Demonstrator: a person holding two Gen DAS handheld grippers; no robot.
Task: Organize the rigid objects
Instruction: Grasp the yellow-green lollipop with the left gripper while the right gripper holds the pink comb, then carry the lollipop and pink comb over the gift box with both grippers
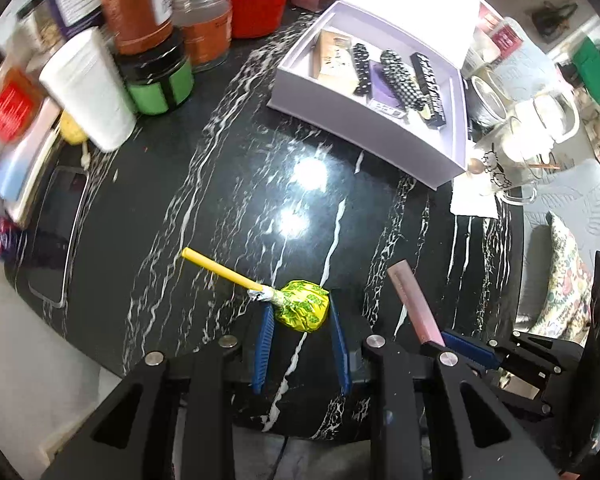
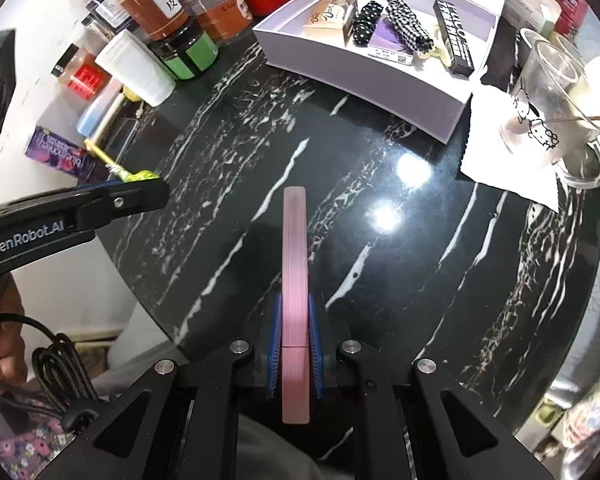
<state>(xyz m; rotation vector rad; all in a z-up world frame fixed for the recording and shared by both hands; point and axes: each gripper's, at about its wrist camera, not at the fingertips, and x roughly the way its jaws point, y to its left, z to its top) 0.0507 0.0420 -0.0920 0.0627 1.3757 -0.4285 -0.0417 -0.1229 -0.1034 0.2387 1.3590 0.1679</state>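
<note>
A round black marble table (image 2: 380, 208) veined with white carries the work, its middle bare and glossy under two ceiling-light reflections. At its far edge sits an open pale lilac cardboard box (image 2: 364, 76), lid propped up behind, already holding a row of small goods: a tan carton (image 2: 330, 20), a black polka-dot pouch (image 2: 364, 24), a black-and-white gingham bundle (image 2: 408, 26) lying over a purple card, and a long black printed carton (image 2: 454, 36). On that evidence the sorting looks well advanced, with two pieces yet to go in and room left along the box's near side.

To the left of the box stands a crowd of jars and bottles (image 1: 160, 20), among them a white plastic tub (image 1: 88, 88) and a green-labelled black jar (image 1: 160, 84); to its right are clear glass mugs (image 2: 540, 112) on a white napkin. These appear to be bystanders.

Both remaining pieces are off the table and in hand. The left claw (image 1: 300, 316) is clamped on the wrapped head of a yellow-green lollipop (image 1: 302, 310), blue pads pressing either side, its yellow paper stick jutting up and left. The right claw (image 2: 296, 344) is squeezed tight on a slim pink ribbed tube (image 2: 296, 272), which stands straight out between the pads toward the box.

Both claws point steeply downward over the near half of the table, side by side, the left one visible at the edge of the right wrist view. A person's hand (image 2: 0, 344) grips its handle low on the left. The box lies ahead of both.
</note>
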